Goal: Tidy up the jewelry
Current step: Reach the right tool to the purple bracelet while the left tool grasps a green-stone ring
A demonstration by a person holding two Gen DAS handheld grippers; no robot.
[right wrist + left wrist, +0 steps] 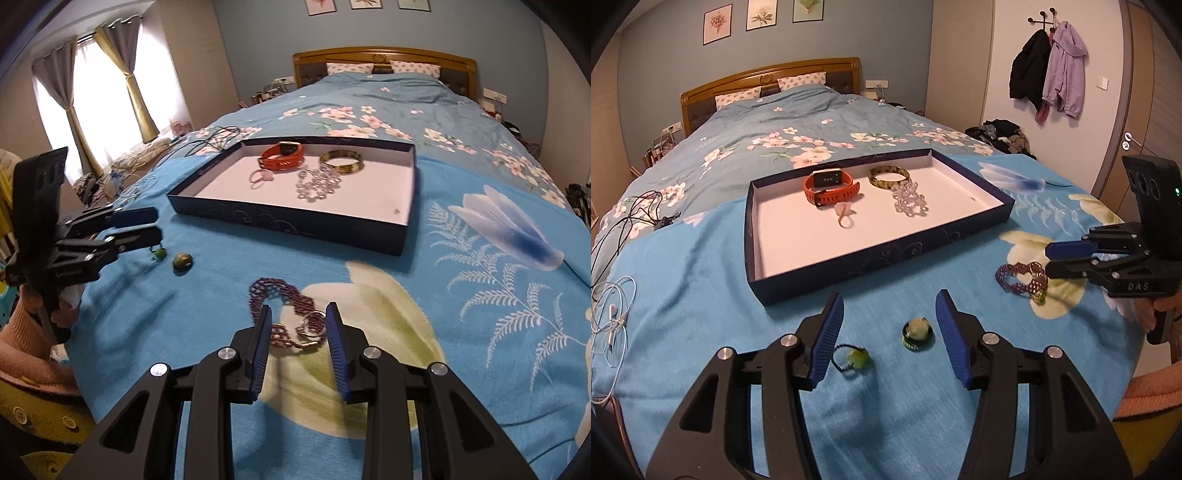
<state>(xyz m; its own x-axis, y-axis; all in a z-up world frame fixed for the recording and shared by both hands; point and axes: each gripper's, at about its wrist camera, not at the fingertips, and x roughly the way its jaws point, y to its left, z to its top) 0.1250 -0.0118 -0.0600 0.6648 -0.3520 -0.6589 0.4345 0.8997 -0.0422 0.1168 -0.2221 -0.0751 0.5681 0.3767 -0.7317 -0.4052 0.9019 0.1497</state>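
Now pick-up step in hand on both sides. Left gripper (890, 325) held half open, nothing gripped; green ring (916, 333) framed between jaws, near bed's foot edge. Right gripper (297, 332) narrowed around purple bracelet (284, 314), not yet pinched. Tray (798, 291) already loaded with orange watch (831, 186), bangle (888, 177). Next: closure on each piece, then lift toward tray.

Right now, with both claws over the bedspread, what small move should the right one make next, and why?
Probably ease the right claw down and close it on the purple beaded bracelet. Its jaws are open and already straddle the bracelet's near end, which lies on the bedspread outside the tray where other pieces already sit.
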